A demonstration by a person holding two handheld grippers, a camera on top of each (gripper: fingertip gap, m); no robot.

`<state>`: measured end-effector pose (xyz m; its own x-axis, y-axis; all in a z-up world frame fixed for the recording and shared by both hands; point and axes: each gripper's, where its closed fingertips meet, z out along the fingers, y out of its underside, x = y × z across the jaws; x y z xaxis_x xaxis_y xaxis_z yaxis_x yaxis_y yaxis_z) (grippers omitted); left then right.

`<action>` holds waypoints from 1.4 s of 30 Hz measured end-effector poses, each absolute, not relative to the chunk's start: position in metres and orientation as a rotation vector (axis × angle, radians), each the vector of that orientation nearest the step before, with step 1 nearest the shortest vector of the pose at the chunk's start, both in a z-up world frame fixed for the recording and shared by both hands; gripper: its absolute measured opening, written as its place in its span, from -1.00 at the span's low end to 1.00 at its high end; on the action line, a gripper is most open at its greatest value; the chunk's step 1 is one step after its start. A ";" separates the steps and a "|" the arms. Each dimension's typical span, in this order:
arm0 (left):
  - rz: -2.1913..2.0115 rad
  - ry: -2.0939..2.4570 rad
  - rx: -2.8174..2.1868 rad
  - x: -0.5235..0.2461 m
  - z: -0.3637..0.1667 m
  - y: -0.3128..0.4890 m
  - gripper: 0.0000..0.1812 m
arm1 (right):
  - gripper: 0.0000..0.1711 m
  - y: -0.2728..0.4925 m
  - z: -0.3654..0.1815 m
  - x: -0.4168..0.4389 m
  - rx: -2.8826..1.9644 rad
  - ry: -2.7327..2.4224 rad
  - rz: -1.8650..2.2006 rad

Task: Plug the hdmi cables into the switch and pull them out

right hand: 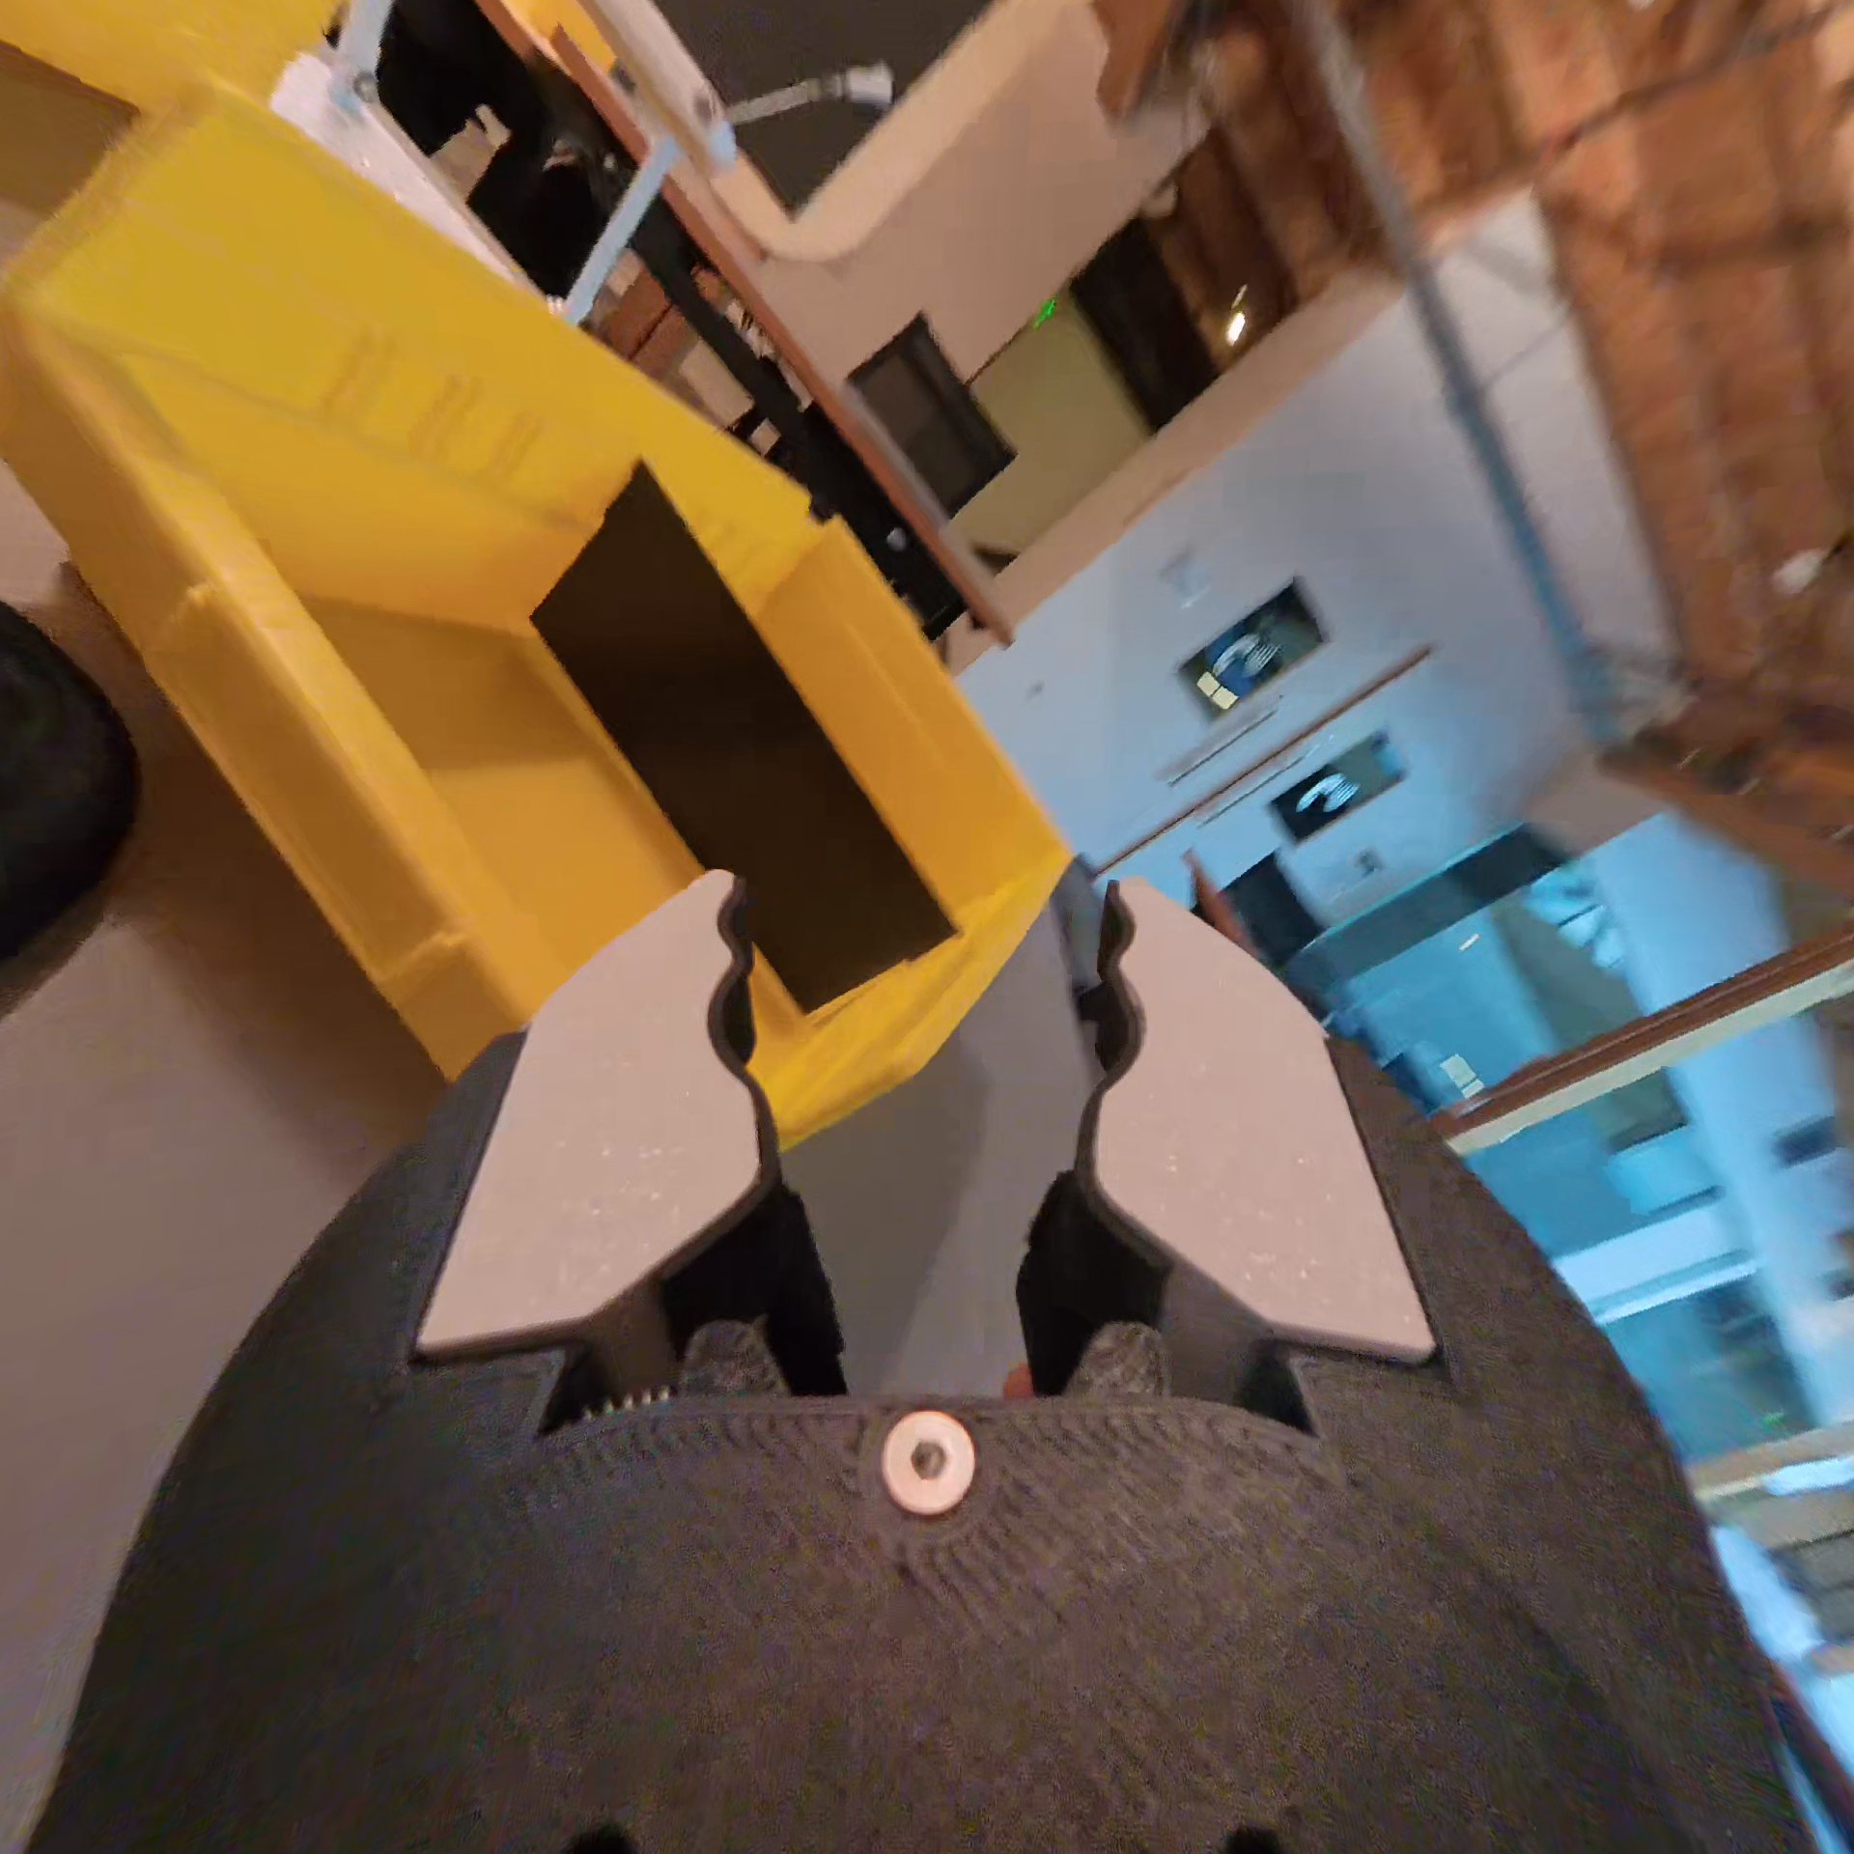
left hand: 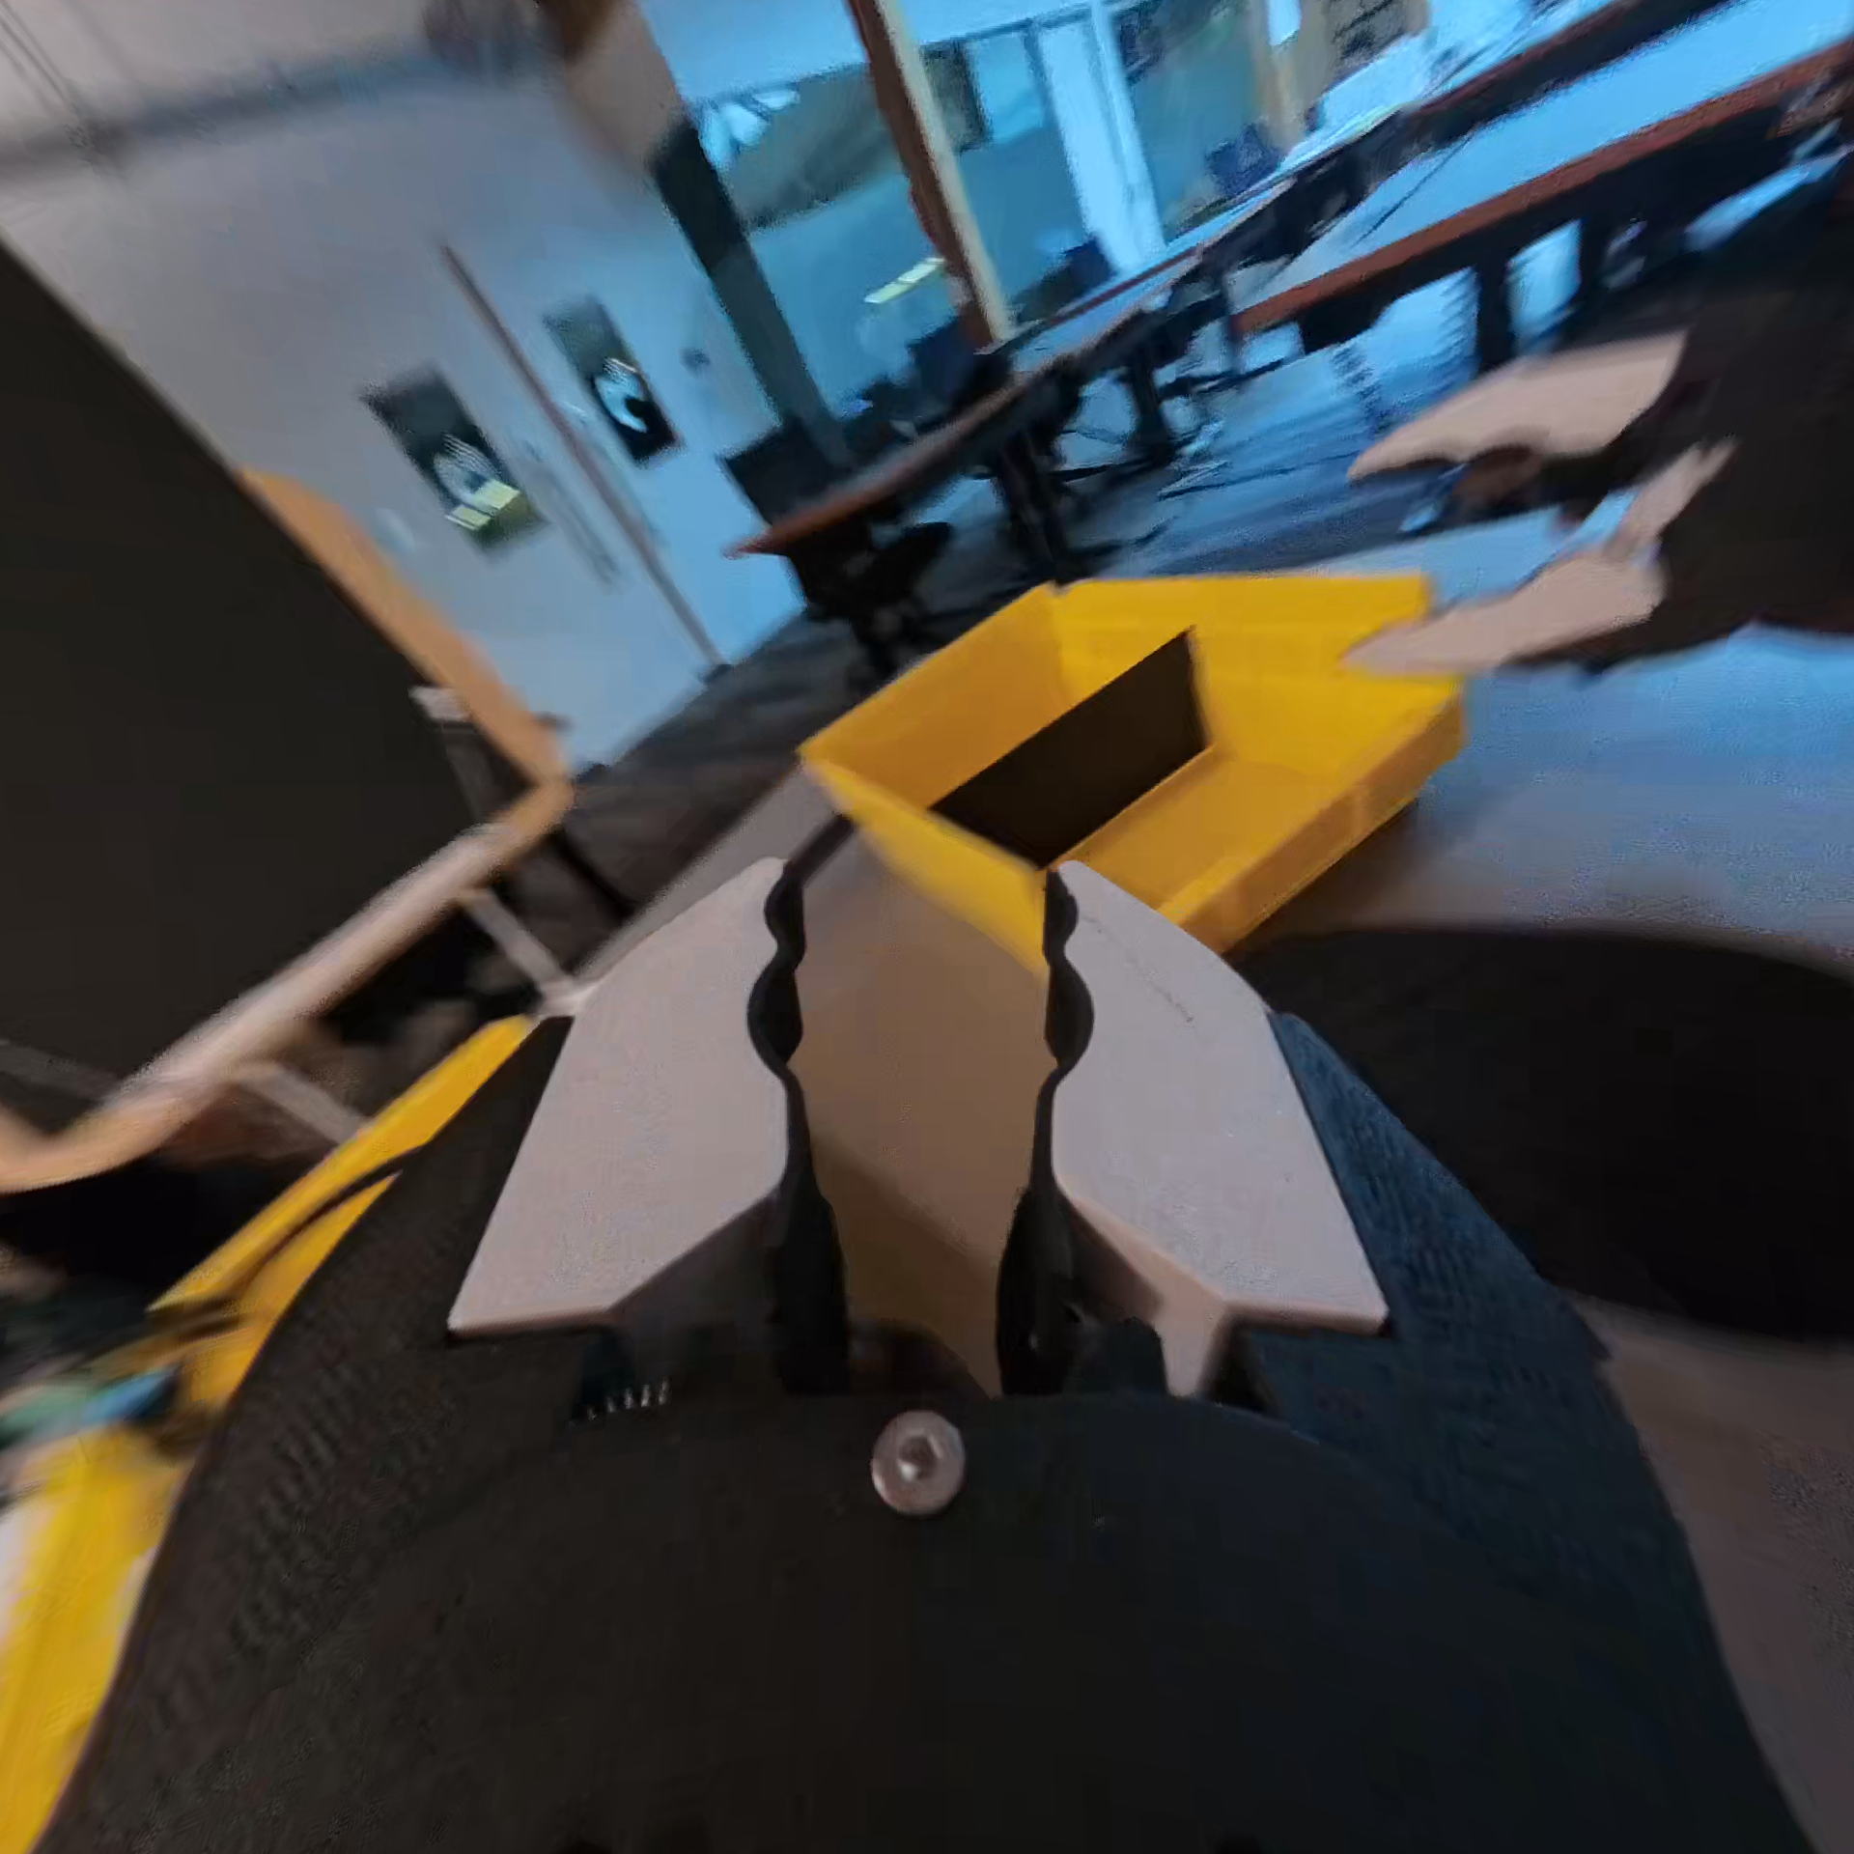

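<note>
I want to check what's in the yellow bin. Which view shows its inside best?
The right wrist view: the yellow bin is large there, its floor and a dark rectangular panel visible. The left wrist view shows the bin smaller, lower-angled and blurred, mostly walls and that panel.

Open office, long desks (left hand: 1505,191), glass partitions (left hand: 853,211)
</note>
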<state>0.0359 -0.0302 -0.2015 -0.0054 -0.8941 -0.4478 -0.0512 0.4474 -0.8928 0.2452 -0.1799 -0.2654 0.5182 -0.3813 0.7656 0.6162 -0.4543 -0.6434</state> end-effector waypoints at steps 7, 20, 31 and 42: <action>-0.291 1.740 -0.979 -0.080 -0.297 0.073 -0.43 | -0.26 -0.129 -0.297 0.182 -1.834 -0.639 -1.046; -0.021 2.009 -1.163 -0.072 -0.365 0.147 -0.58 | -0.56 -0.128 -0.368 0.218 -2.290 -0.745 -1.108; 0.102 1.859 -1.302 -0.131 -0.364 0.184 -0.57 | -0.55 -0.182 -0.368 0.258 -2.347 -0.614 -1.097; 0.127 1.856 -1.379 -0.252 -0.363 0.204 -0.56 | -0.52 -0.241 -0.368 0.280 -2.398 -0.538 -1.096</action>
<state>-0.2516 0.2040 -0.3633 -0.0828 -0.7604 -0.6442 -0.8410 0.4001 -0.3642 0.2804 -0.2414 -0.3684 0.6089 0.1608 0.7768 0.5158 -0.8243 -0.2337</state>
